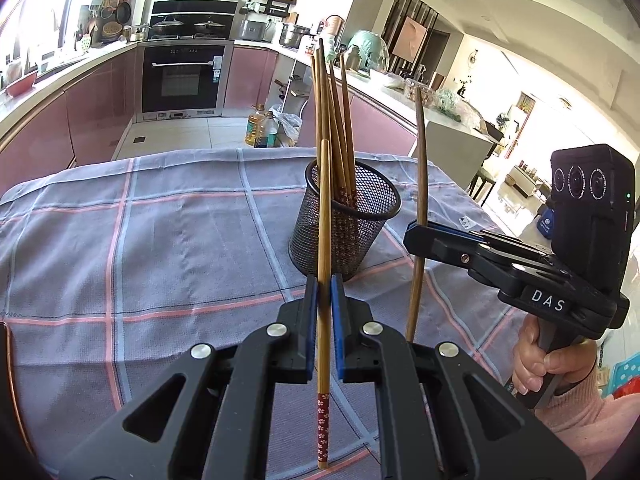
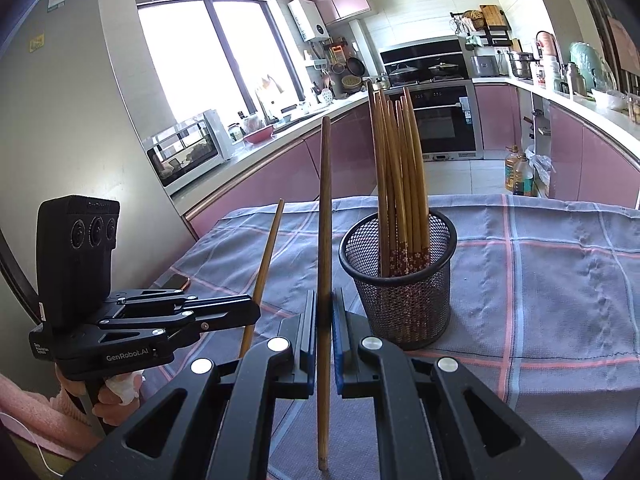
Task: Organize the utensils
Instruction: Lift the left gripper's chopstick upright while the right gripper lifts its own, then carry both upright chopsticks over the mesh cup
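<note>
Left gripper (image 1: 324, 292): fingers clenched on flower-patterned chopstick (image 1: 325, 240), upright. Right gripper (image 2: 324, 308): grasping plain chopstick (image 2: 325, 240). Mesh holder (image 2: 400, 292) beyond, chopstick-filled, on checked worktop cloth (image 2: 540, 300).

R gripper (image 2: 324, 316): clamped on upright chopstick (image 2: 325, 216).
Mesh holder (image 2: 400, 304) w/ chopsticks just right; L gripper (image 2: 256, 312) pinches 2nd chopstick (image 2: 267, 248).

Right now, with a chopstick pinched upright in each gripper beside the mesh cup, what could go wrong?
1. The mesh cup already holds a leaning bundle of chopsticks; a lowered stick may strike it and jam.
2. The cup looks light; a sideways knock could tip it.
3. The left gripper and right gripper each pinch a thin stick mid-shaft; contact may make it pivot or slip.
</note>
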A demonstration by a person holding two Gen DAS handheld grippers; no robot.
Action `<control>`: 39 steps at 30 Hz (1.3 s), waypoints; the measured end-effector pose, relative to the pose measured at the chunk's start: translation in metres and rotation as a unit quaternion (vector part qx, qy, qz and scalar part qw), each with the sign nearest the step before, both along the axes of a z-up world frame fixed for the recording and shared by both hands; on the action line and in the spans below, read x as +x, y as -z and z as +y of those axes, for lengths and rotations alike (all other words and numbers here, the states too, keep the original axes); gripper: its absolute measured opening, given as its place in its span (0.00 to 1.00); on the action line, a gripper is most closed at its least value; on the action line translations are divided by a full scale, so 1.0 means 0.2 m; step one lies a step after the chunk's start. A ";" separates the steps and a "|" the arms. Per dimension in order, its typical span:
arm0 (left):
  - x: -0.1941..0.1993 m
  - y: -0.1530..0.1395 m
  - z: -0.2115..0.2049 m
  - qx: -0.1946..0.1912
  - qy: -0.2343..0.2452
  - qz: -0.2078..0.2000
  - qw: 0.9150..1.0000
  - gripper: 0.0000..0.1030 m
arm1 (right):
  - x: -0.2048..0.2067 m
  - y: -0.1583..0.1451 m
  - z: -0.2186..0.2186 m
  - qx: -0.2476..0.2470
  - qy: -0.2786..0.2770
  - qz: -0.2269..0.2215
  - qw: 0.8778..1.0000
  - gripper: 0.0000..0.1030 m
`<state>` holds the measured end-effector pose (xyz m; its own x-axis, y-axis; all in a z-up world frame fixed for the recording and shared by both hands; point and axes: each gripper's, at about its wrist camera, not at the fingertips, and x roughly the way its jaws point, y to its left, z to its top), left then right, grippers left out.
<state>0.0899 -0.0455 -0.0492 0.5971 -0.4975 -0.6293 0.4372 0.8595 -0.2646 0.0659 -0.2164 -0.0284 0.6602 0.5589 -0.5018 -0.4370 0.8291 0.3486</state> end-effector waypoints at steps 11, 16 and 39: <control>0.01 -0.02 0.00 -0.002 -0.001 -0.006 1.000 0.07 | 0.01 -0.02 0.00 0.001 0.003 -0.007 1.000 0.06; 0.01 -0.04 0.00 -0.003 0.000 -0.011 1.000 0.07 | 0.01 -0.04 0.00 0.000 0.007 -0.013 1.000 0.06; 0.01 -0.11 0.00 -0.013 0.002 -0.024 1.000 0.07 | 0.01 -0.09 -0.01 0.000 0.011 -0.028 1.000 0.06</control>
